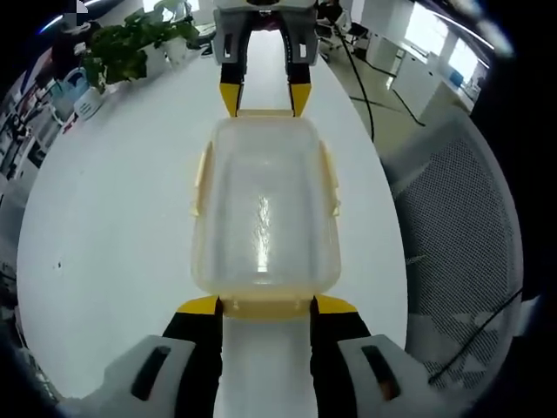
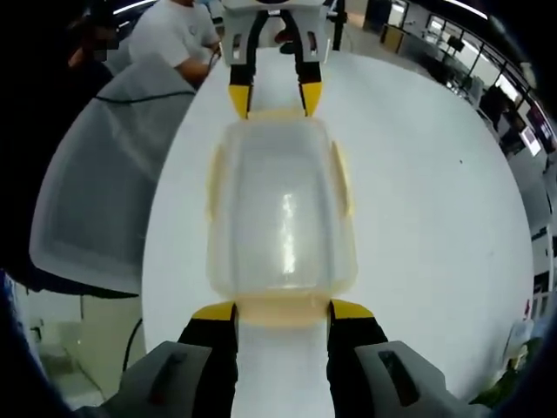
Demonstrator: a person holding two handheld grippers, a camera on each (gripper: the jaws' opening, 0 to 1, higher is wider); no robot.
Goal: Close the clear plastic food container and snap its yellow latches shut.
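Container (image 1: 264, 213) sits on the white worktop (image 1: 113, 218) with its lid already on, so only latches look left. Left gripper (image 1: 265, 305) and right gripper (image 2: 282, 310) are spread, flanking the yellow end latches at opposite ends; side latches (image 1: 201, 178) look unsnapped, hard to say.

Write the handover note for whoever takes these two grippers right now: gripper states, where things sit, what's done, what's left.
Left gripper: open, jaws either side of the yellow end latch at its end of the clear container.
Right gripper: open, jaws the same way about the opposite end latch.
The container sits on the white table, lid on.
Side latches look folded down, though I cannot tell if they are snapped.
Left: press both end latches shut, then check the side ones.
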